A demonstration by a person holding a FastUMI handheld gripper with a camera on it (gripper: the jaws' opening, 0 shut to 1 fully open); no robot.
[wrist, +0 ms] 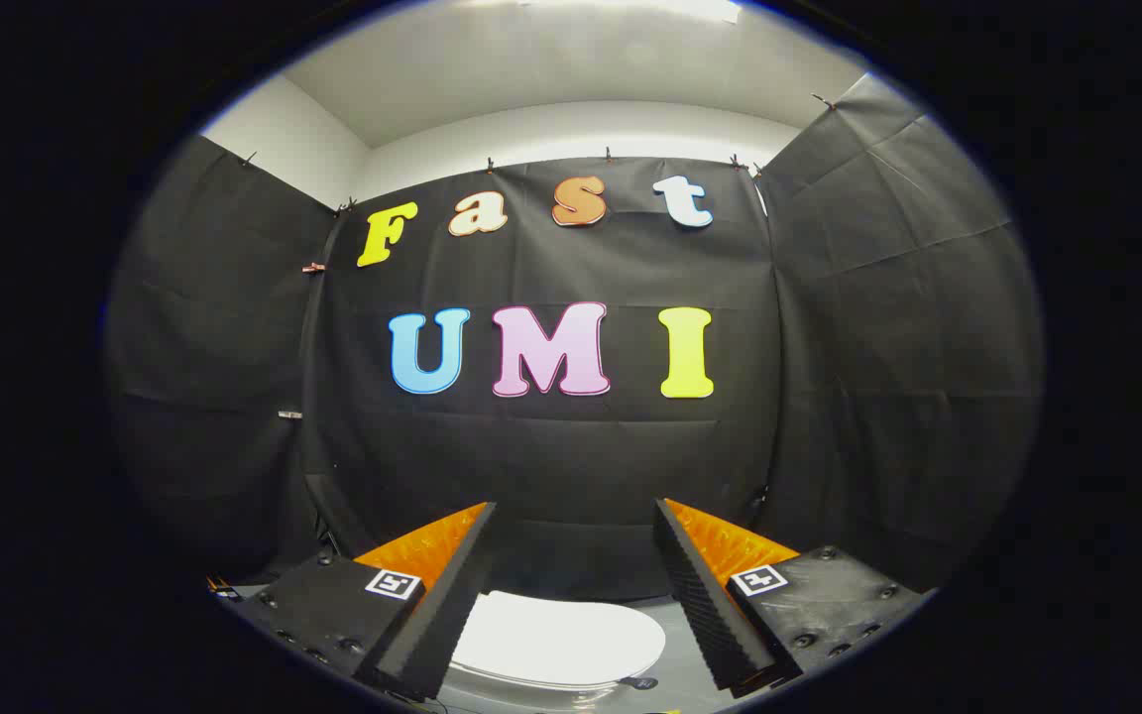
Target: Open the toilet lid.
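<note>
Right up close, the claw stands wide, its two black ribbed fingers spread well apart with nothing between them, orange backing showing behind each pad. Each finger base carries a small square black-and-white marker; that's a pattern, not readable writing.

Just below and ahead, in the gap between the fingers, lies the toilet lid, white, flat and closed, its rounded end pointing toward the right finger. A thin paler rim peeks out under its near edge, probably the seat, though the view is too cramped down there to be sure. The claw hovers above the lid, touching nothing.

So we're at the very start by my reading: the approach, with the lid not yet lifted. The next move calls for dropping the claw down to the lid's free edge, getting a finger under it or pinching the lip, then swinging it up about its hinge. I see no brand or label on the lid.

Beyond it all hangs the booth's black cloth wall, with white ceiling above.
</note>
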